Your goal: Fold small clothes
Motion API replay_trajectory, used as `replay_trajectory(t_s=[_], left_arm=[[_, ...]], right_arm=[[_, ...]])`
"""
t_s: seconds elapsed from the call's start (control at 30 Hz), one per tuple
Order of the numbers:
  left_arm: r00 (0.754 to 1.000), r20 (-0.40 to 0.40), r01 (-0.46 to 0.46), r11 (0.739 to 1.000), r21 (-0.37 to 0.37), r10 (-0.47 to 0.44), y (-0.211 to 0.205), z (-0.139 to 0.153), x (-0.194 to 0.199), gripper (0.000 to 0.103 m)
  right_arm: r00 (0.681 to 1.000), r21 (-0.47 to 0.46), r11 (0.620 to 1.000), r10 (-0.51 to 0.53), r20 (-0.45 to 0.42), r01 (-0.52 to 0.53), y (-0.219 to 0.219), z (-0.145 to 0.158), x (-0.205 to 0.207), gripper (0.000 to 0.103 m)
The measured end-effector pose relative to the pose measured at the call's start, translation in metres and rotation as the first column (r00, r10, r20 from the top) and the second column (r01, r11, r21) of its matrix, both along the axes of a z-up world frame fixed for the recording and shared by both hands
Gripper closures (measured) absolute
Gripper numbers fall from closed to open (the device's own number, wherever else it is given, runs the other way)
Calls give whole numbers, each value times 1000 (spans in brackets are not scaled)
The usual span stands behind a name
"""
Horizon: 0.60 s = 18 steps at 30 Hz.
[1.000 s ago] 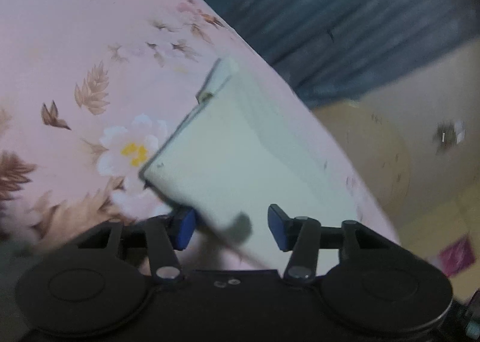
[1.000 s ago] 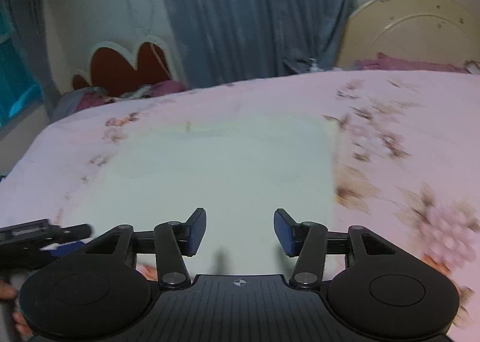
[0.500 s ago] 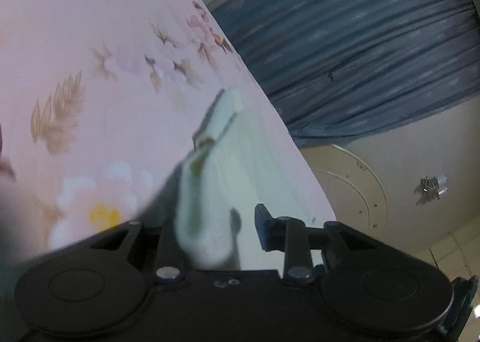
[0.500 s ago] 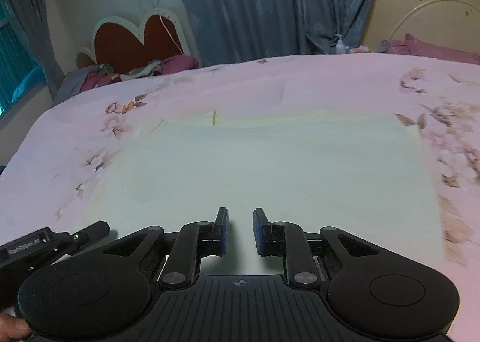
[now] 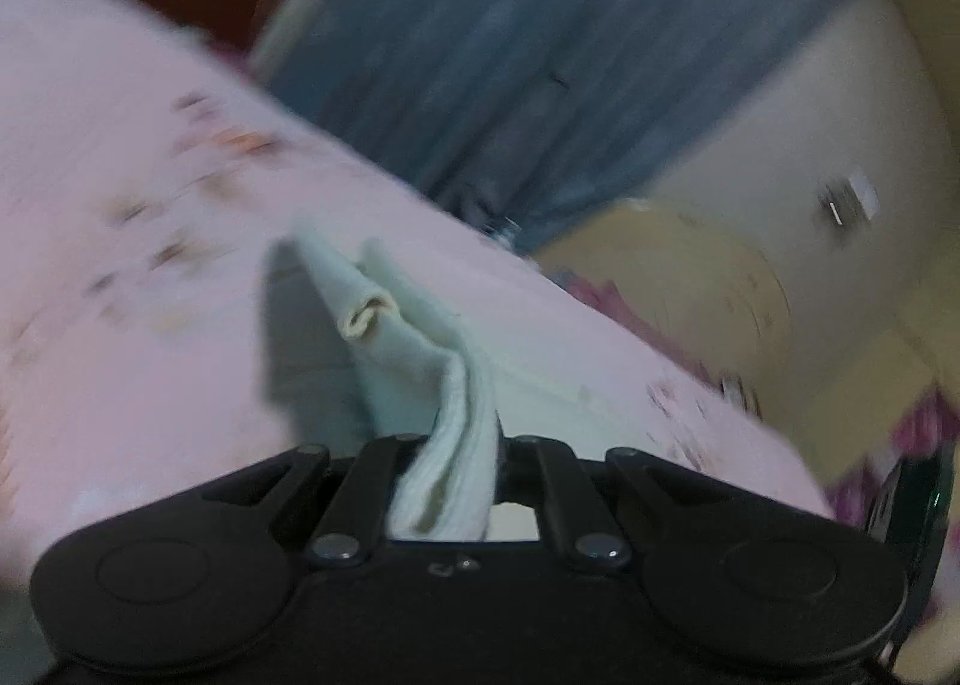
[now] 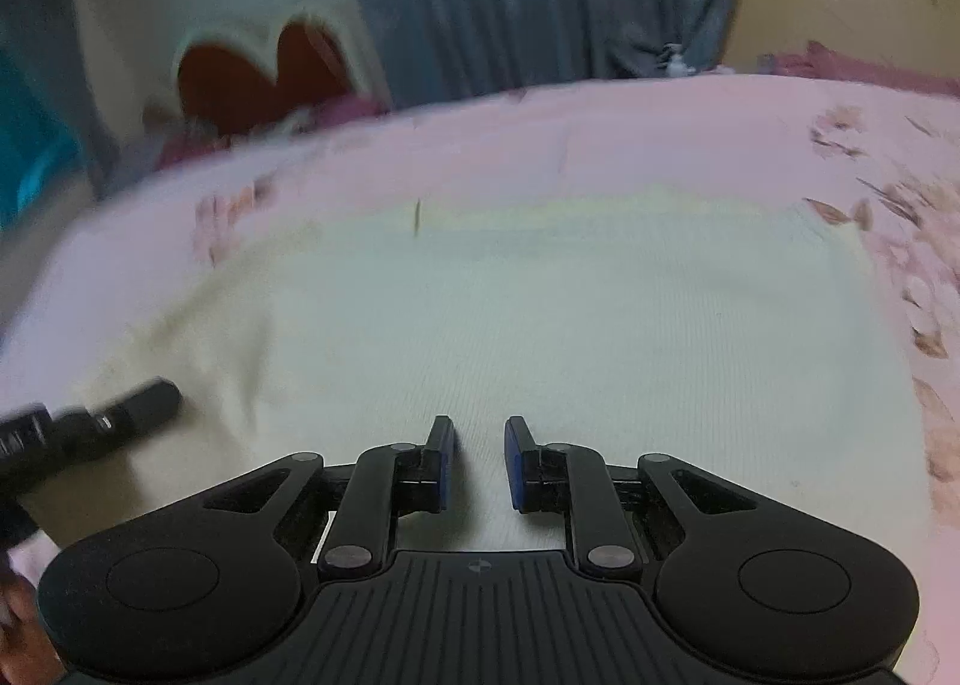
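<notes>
1. Left wrist view: the left tongs (image 5: 465, 445) are clamped on a bunched edge of the pale cloth (image 5: 408, 367). The fabric is pinched in a narrow fold between the two arms and hangs down behind them toward the camera.
2. Ahead of these tongs the cloth rises off the pink bedspread (image 5: 138, 241) in a ridge, with a curled hem showing at the far end of the lifted part. Its shadow falls on the spread to the left of the ridge.
3. Beyond the bed, past the tongs, hangs a blue curtain (image 5: 480, 54); to the right of it is a cream headboard (image 5: 690, 289). The view is blurred.
4. Right wrist view: the right tongs (image 6: 478, 460) have their blue pads (image 6: 447, 463) a narrow gap apart, low over the near part of the cloth (image 6: 540, 313). Whether they pinch any fabric cannot be told.
5. The cloth lies spread flat on the bedspread (image 6: 660, 132) ahead of these tongs, reaching out to both sides.
6. To the left of the right tongs, the dark tip of the left tongs (image 6: 129, 409) sits at the cloth's near left corner.
</notes>
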<state>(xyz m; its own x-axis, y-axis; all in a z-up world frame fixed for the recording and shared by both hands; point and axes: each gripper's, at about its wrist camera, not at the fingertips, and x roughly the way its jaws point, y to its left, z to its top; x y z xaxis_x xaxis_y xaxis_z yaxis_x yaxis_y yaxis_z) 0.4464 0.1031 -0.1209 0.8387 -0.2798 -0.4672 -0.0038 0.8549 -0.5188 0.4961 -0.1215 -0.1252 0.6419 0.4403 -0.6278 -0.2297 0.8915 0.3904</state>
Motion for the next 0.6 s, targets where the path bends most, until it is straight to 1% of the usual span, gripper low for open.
replay_trajectory(t_s=[0.07,0.13,0.17,0.27,0.33,0.37,0.4,0.43,0.47,0.5,0.57,0.6], left_arm=[[996,5,87,994,62,-87,-24,19,4,96],[987,2,160,977,139,-162,-54,35,10,96],[981,0,193,968,161,-195,-68,41,11,96],[959,-20,281,940,195,-283,-117,52,14,96],[936,-79,352,913,206,-343,-154,47,21,94],[920,-113,390,902,188,-374,-171,41,23,80],[897,-153,436,886,155,-414,-189,33,26,71],[875,-175,474,872,124,-451,-201,28,27,59],[863,-178,494,864,102,-473,-207,27,24,58],[866,-155,490,867,86,-475,-205,30,23,58],[888,-108,455,887,74,-447,-188,39,20,59],[905,-95,423,901,94,-415,-175,43,21,60]], right_arm=[[998,78,995,-57,18,56,-29,8,-4,85],[994,134,985,-110,22,106,-58,15,-7,85],[990,162,978,-136,20,131,-74,17,-8,85],[980,231,954,-201,10,193,-121,25,-13,85],[974,277,936,-225,-6,218,-151,28,-17,85],[973,297,928,-228,-17,223,-162,30,-18,85],[973,317,921,-228,-29,226,-173,29,-19,85],[972,325,916,-231,-46,233,-183,29,-19,81],[967,317,914,-246,-64,254,-193,29,-20,42],[963,316,910,-263,-56,267,-202,30,-22,12],[970,347,907,-242,-34,238,-216,33,-27,13],[973,358,906,-230,-31,225,-219,35,-27,16]])
